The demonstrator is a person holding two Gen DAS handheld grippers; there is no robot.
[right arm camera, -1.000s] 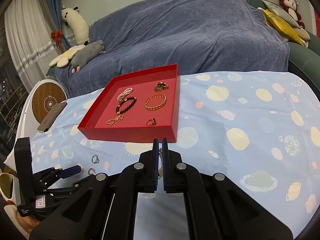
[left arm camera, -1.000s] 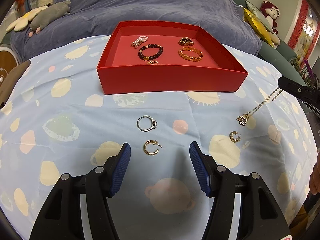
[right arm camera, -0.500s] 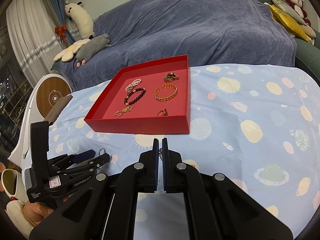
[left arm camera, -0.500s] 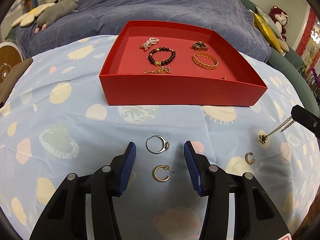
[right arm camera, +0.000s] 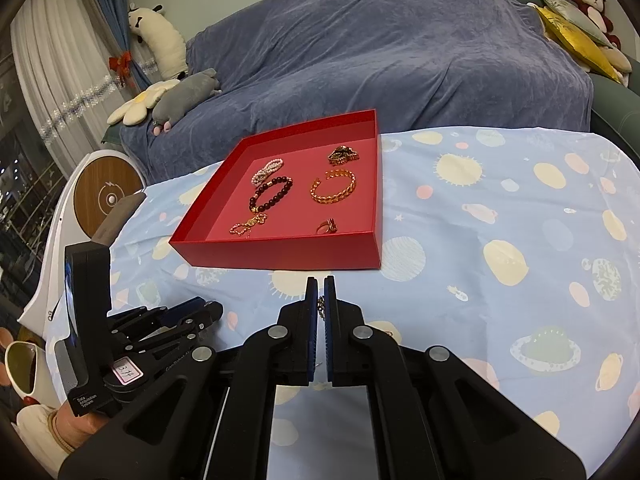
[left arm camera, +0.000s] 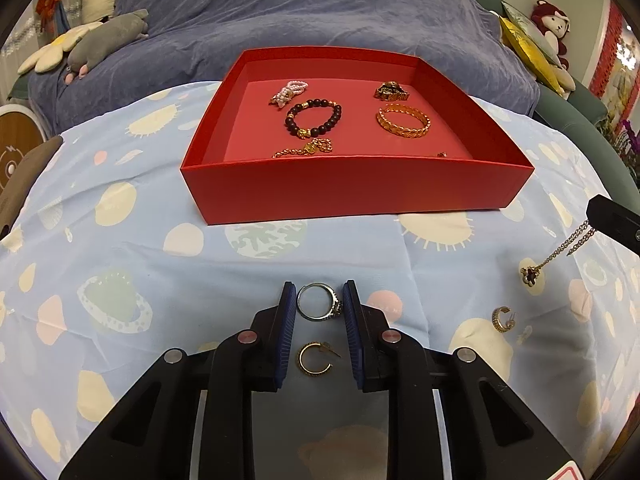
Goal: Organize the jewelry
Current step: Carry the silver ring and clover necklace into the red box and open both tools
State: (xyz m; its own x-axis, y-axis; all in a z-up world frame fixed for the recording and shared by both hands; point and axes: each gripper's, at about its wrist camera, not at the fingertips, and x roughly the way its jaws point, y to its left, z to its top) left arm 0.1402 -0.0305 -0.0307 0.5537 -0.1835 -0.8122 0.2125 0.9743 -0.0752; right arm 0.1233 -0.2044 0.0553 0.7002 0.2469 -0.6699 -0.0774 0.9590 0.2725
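Observation:
The silver ring [left arm camera: 319, 301] lies on the planet-print cloth between the tips of my left gripper [left arm camera: 319, 300]. Its jaws are closing and the blue pads [left arm camera: 289, 312] touch the ring on both sides. A gold hoop earring [left arm camera: 315, 359] lies further back between the same fingers. A second small earring [left arm camera: 503, 319] lies to the right. My right gripper [right arm camera: 321, 284] is shut on a gold necklace chain [right arm camera: 321, 306]; its dark clover pendant [left arm camera: 531, 275] hangs down to the cloth. The red box [left arm camera: 352, 188] behind holds several bracelets and rings.
A blue-covered sofa [right arm camera: 400, 52] with plush toys stands behind the table. A round white and wood device [right arm camera: 108, 196] sits off the table's left edge. A person's hand [right arm camera: 68, 424] holds the left gripper [right arm camera: 200, 310].
My left gripper has moved forward until its tips flank the silver ring, and its jaws have narrowed from wide to the ring's width. The right gripper has stayed shut on the chain.

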